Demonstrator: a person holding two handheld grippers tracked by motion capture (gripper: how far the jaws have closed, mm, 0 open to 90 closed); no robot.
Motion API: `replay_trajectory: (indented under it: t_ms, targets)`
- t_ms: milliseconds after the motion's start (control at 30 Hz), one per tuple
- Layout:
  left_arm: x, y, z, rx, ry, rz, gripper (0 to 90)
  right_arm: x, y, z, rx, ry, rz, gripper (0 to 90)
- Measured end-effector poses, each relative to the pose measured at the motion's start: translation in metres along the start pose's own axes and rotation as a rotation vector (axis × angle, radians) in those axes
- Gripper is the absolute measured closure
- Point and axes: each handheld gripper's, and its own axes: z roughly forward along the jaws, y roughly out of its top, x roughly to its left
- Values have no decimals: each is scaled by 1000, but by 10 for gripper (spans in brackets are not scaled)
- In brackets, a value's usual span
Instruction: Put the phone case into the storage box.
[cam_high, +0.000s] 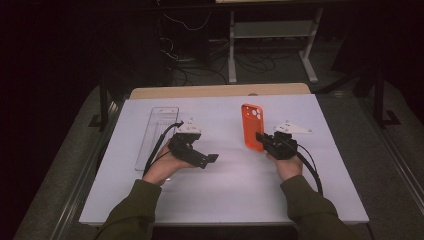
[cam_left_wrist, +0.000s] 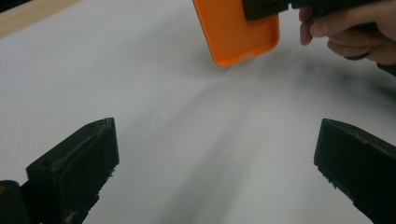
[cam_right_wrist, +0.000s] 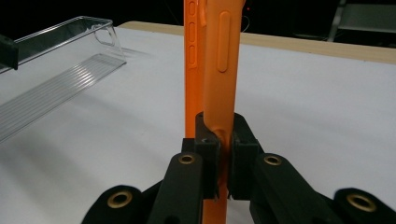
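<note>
Nearest the person: two olive-green sleeves enter from the bottom of the high view, each hand holding a black two-jaw gripper over a white table (cam_high: 225, 195).

Left gripper (cam_high: 210, 159): held by the left hand (cam_high: 165, 167), pointing toward the table's middle. In the left gripper view its jaws stand wide apart with nothing between them but bare white surface. A black cable loops back from its body, and a grey three-cornered plate (cam_high: 187, 128) sits on top.

Right gripper (cam_high: 261, 140): held by the right hand (cam_high: 289, 165). Jaws are pressed together on the near edge of an orange phone case (cam_high: 251, 125). In the right gripper view the case (cam_right_wrist: 212, 70) stands edge-on between the pads, its side-button bumps visible along the rim; the pads pinch the case wall at its lower end. The left gripper view shows the case's rounded corner (cam_left_wrist: 236, 32) lifted just off the table with a soft shadow below it, and the person's fingers (cam_left_wrist: 355, 28) beside it.

Case location: right of table centre, gripped at its near end, far end with the camera cutout pointing away from the person.

Farther left: a clear plastic tray (cam_high: 157, 135), long and narrow, lies flat on the table just beyond the left gripper; ribbed floor seen in the right gripper view.

Far edge: a strip of pale wood (cam_high: 220, 91), then a dark floor with cables and white frame legs.

Writing: no brand, label or lettering is legible on the case, tray or grippers.
</note>
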Motion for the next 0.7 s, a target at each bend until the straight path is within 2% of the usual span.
replay_trajectory:
  t_ms: [100,200,467,567,700]
  targets:
    - [2,2,-1,-12,6,-8,0,1,0,1,-6,0,-15,835]
    - [3,4,0,-33,6,-38,0,4,0,2,-9,1,-15,835]
    - [5,10,5,-39,-5,-48,0,10,0,3,-9,11,-19,835]
    - [5,13,7,-46,-8,-35,0,13,0,3,-13,13,-26,835]
    - [4,18,10,-60,-11,-37,0,17,-1,4,-18,19,-35,835]
